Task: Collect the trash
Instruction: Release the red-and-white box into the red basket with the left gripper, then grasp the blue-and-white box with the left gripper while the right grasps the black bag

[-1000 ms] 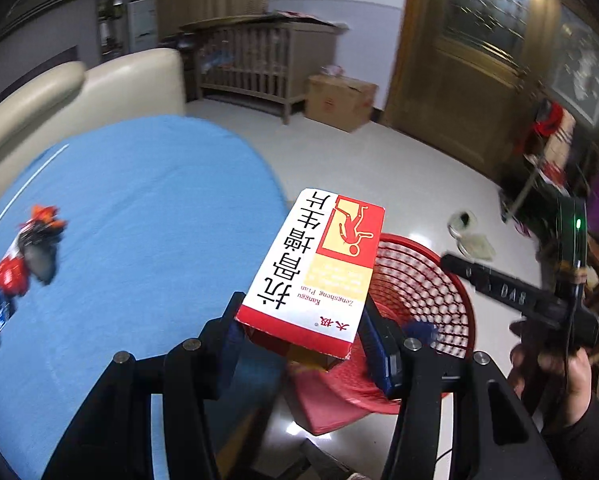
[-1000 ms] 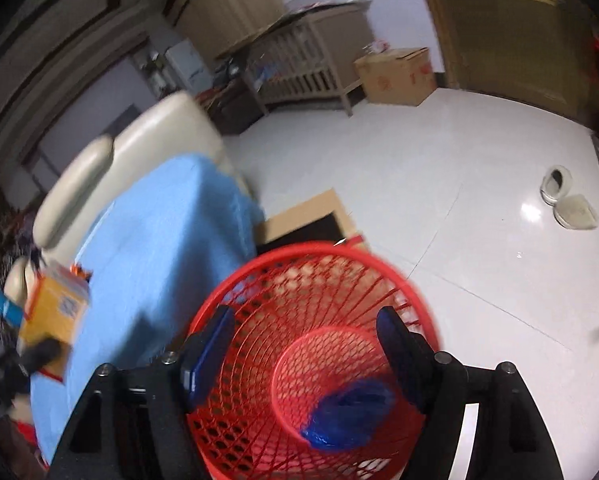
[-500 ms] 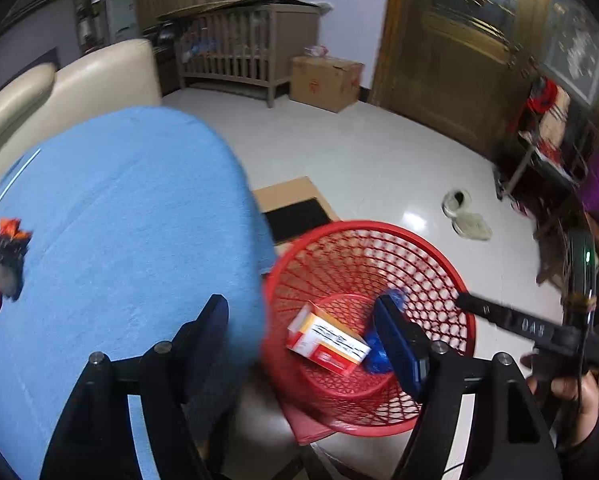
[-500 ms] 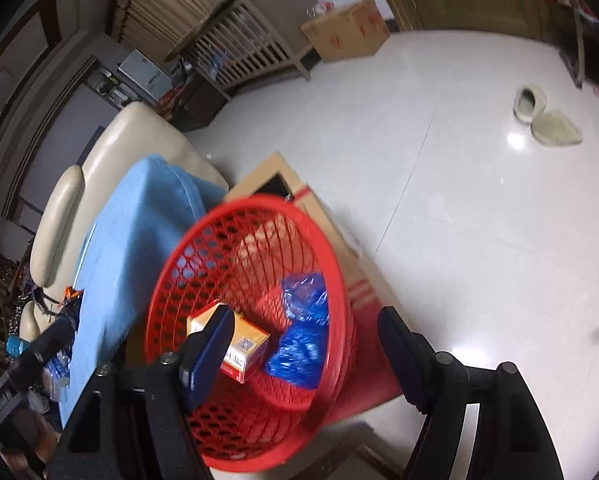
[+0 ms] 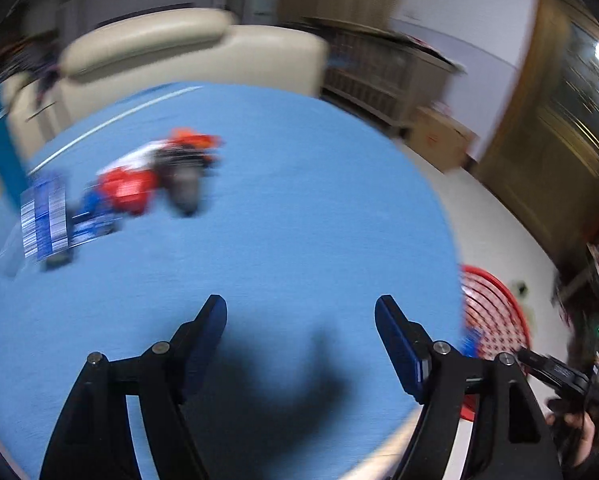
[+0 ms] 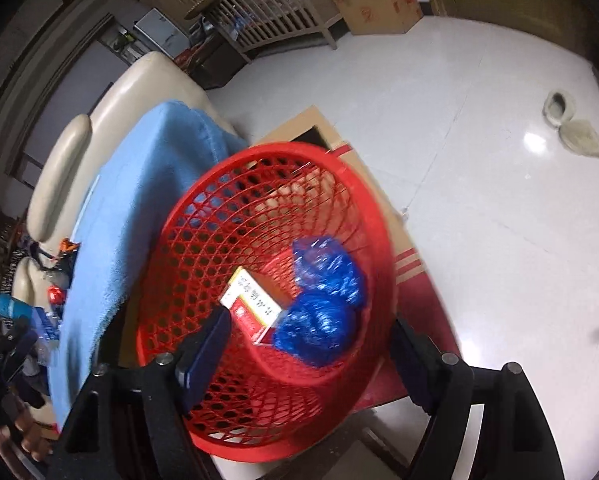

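My left gripper [image 5: 300,316] is open and empty above the blue-covered table [image 5: 279,220]. A blurred heap of trash lies at the far left of the table: a red and orange wrapper [image 5: 139,184] and a blue barcode packet [image 5: 45,222]. The red mesh basket [image 6: 203,248] sits on the floor beside the table; it also shows in the left wrist view [image 5: 495,316]. In it lie a red and white medicine box [image 6: 251,304] and crumpled blue plastic [image 6: 323,304]. My right gripper [image 6: 311,332] is open, its fingers straddling the basket's near rim.
A cream sofa [image 5: 195,52] stands behind the table. A flat cardboard sheet [image 6: 403,240] lies under the basket. A wooden crib [image 6: 267,20] and a cardboard box [image 6: 379,6] stand at the far wall. Slippers [image 6: 571,128] lie on the white floor.
My left gripper let go of the medicine box into the basket, then swung left over the table toward the trash heap. My right gripper moved nearer to the basket.
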`<state>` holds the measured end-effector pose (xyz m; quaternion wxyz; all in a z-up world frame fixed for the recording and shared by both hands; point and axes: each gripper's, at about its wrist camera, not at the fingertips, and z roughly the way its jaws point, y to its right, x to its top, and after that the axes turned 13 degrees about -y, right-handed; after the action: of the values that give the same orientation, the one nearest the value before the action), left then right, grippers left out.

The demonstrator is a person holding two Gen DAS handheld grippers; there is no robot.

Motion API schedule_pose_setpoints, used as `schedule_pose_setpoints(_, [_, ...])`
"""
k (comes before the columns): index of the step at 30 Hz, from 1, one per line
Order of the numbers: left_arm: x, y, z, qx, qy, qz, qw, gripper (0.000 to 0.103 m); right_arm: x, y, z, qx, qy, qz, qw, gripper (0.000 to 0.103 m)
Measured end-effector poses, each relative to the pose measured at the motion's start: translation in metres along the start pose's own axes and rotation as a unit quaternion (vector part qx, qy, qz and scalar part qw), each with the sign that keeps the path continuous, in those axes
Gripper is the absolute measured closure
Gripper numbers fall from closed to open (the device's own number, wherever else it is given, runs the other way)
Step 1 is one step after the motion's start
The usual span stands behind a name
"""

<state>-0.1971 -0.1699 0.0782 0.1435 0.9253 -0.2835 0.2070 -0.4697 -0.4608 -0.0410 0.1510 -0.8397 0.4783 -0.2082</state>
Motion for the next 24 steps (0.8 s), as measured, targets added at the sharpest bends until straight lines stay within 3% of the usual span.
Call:
schedule_pose_setpoints(6, [-0.001, -0.114, -0.016, 0.052, 0.022, -0.118, 0.9914, 0.021, 0.01, 0.013, -0.035, -0.06, 0.065, 0.03, 0.996, 0.022])
schedule_pose_setpoints(11, [0.016, -0.185, -0.008, 0.082, 0.01, -0.172, 0.9816, 0.02, 0.018, -0.025, -0.05, -0.06, 0.087, -0.004, 0.994, 0.022])
schedule_pose_setpoints(18, [0.046, -0.21, 0.016, 0.097, 0.0, -0.174, 0.9799, 0.02, 0.017, -0.139, -0.035, -0.044, 0.072, -0.139, 0.987, 0.022])
schedule_pose_setpoints(22, [0.057, -0.217, 0.03, 0.084, -0.001, -0.173, 0.9813, 0.021, 0.012, -0.2, -0.011, -0.026, 0.049, -0.199, 0.978, 0.022])
schedule_pose_setpoints(23, [0.057, -0.219, 0.029, 0.076, 0.002, -0.173, 0.9821, 0.041, 0.012, -0.215, -0.003, -0.021, 0.041, -0.211, 0.976, 0.022])
schedule_pose_setpoints(24, [0.057, -0.22, 0.03, 0.081, 0.0, -0.169, 0.9823, 0.042, 0.011, -0.23, 0.005, -0.014, 0.032, -0.225, 0.974, 0.022])
